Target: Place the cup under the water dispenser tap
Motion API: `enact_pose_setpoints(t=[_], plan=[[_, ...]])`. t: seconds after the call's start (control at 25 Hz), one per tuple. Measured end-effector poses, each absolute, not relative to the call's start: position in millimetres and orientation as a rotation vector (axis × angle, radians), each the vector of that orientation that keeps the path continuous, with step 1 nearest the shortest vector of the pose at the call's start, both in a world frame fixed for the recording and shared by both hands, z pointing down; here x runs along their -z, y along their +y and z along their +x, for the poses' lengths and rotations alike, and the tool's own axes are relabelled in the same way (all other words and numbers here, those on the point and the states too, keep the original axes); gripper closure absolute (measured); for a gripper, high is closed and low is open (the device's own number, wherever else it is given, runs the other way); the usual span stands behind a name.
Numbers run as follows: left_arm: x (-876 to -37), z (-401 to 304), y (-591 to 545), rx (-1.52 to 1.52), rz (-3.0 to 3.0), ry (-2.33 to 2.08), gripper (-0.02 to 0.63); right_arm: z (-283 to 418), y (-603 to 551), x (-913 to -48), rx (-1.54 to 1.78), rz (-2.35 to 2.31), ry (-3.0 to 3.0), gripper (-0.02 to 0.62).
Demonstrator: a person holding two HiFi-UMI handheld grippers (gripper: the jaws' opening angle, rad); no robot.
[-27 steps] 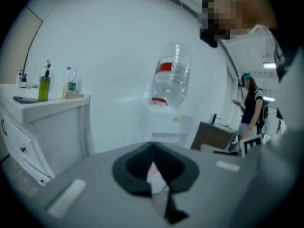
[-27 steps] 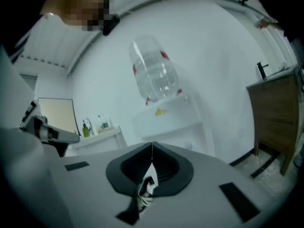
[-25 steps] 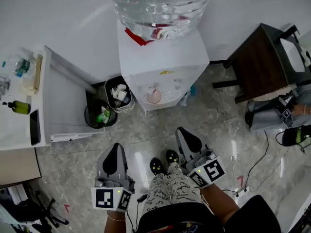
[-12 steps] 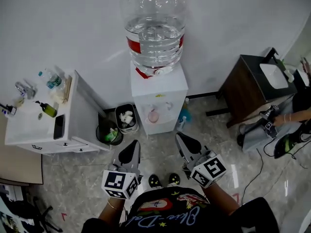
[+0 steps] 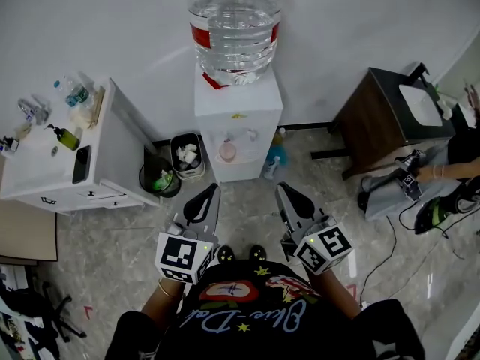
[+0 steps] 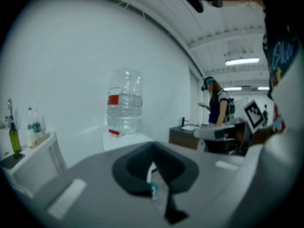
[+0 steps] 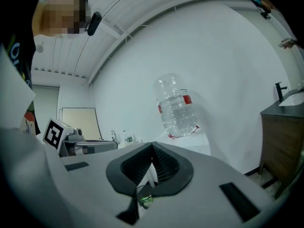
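Pink cup [image 5: 227, 151], upper centre of frame, seated in water dispenser [image 5: 238, 107] recess beneath taps; probably light, thin-walled, best pinched gently at rim. Left gripper [image 5: 211, 192] and right gripper [image 5: 283, 191], lower centre, both closed, empty.

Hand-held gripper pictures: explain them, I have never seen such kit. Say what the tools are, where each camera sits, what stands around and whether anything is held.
A person holds two tools, the left hand-held gripper and the right hand-held gripper; the marker cube on each is part of it. The head view looks down from a camera on the person's head; the two gripper views ride on the tools and look along their jaws. Ahead stands a white water dispenser with a water bottle on top; a pink cup sits in its recess below the taps. In the head view a white cabinet and a waste bin stand to its left, a dark cabinet to its right. Both pairs of jaws are shut, holding nothing.
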State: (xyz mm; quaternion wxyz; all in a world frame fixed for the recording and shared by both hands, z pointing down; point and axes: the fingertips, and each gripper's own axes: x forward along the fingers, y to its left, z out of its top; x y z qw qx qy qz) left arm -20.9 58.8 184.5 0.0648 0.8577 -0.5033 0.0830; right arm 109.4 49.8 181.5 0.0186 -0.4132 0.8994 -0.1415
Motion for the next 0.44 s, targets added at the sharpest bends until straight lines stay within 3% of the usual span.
enact_pose_setpoints(t=[0.44], plan=[[-197, -21, 64, -0.247, 2.522, -1.514, 0.611, 118, 47, -182, 0.436, -1.293, 2.781, 0.583]])
